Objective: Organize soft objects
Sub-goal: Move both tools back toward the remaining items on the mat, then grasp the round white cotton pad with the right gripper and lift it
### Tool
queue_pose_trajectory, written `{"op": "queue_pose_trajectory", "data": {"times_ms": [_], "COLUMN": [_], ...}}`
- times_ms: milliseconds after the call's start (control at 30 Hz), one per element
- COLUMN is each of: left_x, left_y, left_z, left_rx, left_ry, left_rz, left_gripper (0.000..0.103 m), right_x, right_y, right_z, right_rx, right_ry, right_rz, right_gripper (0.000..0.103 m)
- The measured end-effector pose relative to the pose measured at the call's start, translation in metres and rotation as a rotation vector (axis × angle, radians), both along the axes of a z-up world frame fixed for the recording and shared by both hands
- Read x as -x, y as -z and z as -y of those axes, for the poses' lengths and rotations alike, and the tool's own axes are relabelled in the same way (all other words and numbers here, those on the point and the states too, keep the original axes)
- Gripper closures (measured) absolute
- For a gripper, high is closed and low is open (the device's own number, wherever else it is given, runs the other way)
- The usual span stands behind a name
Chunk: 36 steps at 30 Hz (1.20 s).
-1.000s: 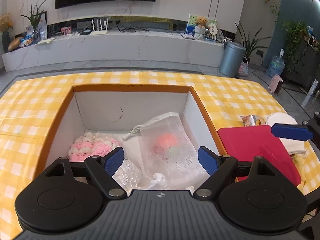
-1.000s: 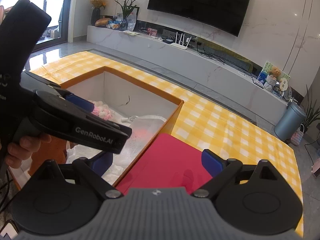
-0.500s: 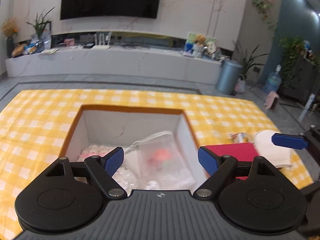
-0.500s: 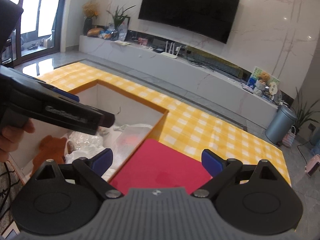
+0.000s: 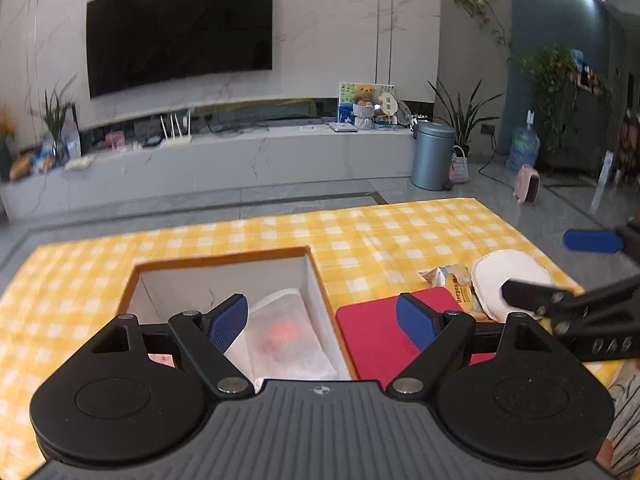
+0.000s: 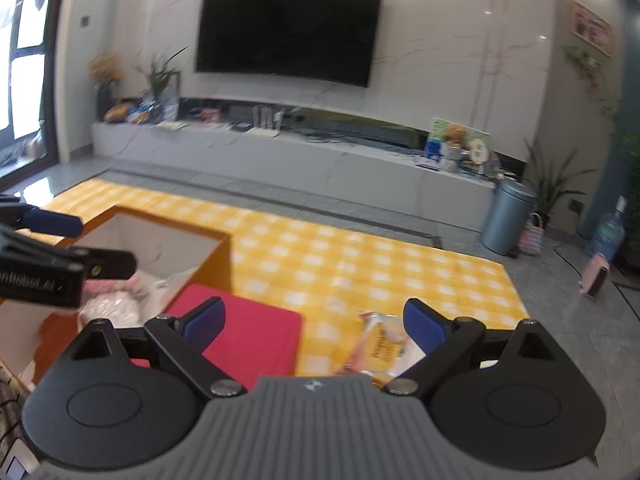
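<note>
An open orange-rimmed box (image 5: 224, 260) (image 6: 216, 256) sits on the yellow checked cloth. Inside lie a white mesh bag (image 5: 288, 340) with something pink-red in it and a pink and white soft item (image 6: 116, 300). To the box's right rests a red flat pad (image 5: 372, 336) (image 6: 256, 340), then a yellow snack packet (image 5: 452, 284) (image 6: 380, 348) and a white round pad (image 5: 508, 280). My left gripper (image 5: 322, 322) hangs open and empty above the box's right wall. My right gripper (image 6: 316, 320) is open and empty over the red pad and packet.
The checked table (image 5: 400, 232) ends at a grey floor with a metal bin (image 5: 432, 156) and a pink object (image 5: 528, 184). A long TV bench (image 6: 280, 156) runs along the far wall. The left gripper's body (image 6: 44, 268) shows at the right wrist view's left edge.
Both grippers have risen and pulled back from the box, which now looks smaller. The right gripper has swung right, so the snack packet now shows between its fingers. Both stay open.
</note>
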<state>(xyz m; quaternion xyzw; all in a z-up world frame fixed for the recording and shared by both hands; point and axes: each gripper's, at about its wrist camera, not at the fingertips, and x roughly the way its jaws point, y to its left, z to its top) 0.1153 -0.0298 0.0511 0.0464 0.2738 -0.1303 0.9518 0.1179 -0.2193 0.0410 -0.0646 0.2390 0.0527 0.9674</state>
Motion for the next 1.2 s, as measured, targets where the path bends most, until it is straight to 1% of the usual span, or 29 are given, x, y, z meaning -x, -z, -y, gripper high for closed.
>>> {"op": "queue_pose_trajectory", "data": {"times_ms": [133,167,267,367,433,500,567,667,767,867,967,1033,1200], "left_x": [0.007,0.009,0.01,0.011,0.01,0.011,0.013,0.02,0.026,0.03,0.025,0.02,0.006], "left_y": [-0.004,-0.004,-0.003,-0.004,-0.005,-0.005,-0.006,-0.008,-0.013,-0.015,-0.01,-0.002,0.024], "left_z": [0.021,0.026,0.045,0.059,0.069,0.08,0.092,0.11,0.13,0.15,0.17,0.185,0.212], "left_rx": [-0.001,-0.008,-0.064,-0.073,-0.071,-0.076,-0.084,-0.109,-0.135,-0.15,-0.154,-0.183,-0.291], "left_ry": [0.03,0.039,0.069,0.085,0.103,0.111,0.113,0.141,0.159,0.187,0.225,0.248,0.28], "left_rz": [0.008,0.008,0.006,-0.009,-0.028,-0.04,-0.046,-0.045,-0.028,-0.013,-0.029,-0.047,-0.066], "left_gripper": [0.004,0.004,0.004,0.004,0.004,0.004,0.004,0.004,0.004,0.004,0.004,0.004,0.004], "right_x": [0.008,0.01,0.015,0.018,0.017,0.015,0.013,0.006,0.0,-0.005,-0.011,-0.021,-0.046], "right_y": [-0.003,-0.003,-0.002,0.004,0.011,0.021,0.033,0.047,0.059,0.072,0.082,0.088,0.109], "right_z": [0.029,0.036,0.064,0.097,0.119,0.137,0.151,0.161,0.169,0.178,0.186,0.185,0.176], "right_rx": [-0.02,-0.027,-0.059,-0.12,-0.173,-0.246,-0.294,-0.306,-0.313,-0.375,-0.437,-0.427,-0.347], "right_ry": [0.061,0.079,0.123,0.182,0.244,0.255,0.279,0.335,0.36,0.356,0.364,0.39,0.432], "right_rz": [0.013,0.015,0.022,0.007,-0.017,-0.053,-0.085,-0.132,-0.171,-0.206,-0.24,-0.269,-0.356], "right_gripper": [0.008,0.008,0.007,0.007,0.007,0.007,0.007,0.007,0.007,0.007,0.007,0.007,0.007]}}
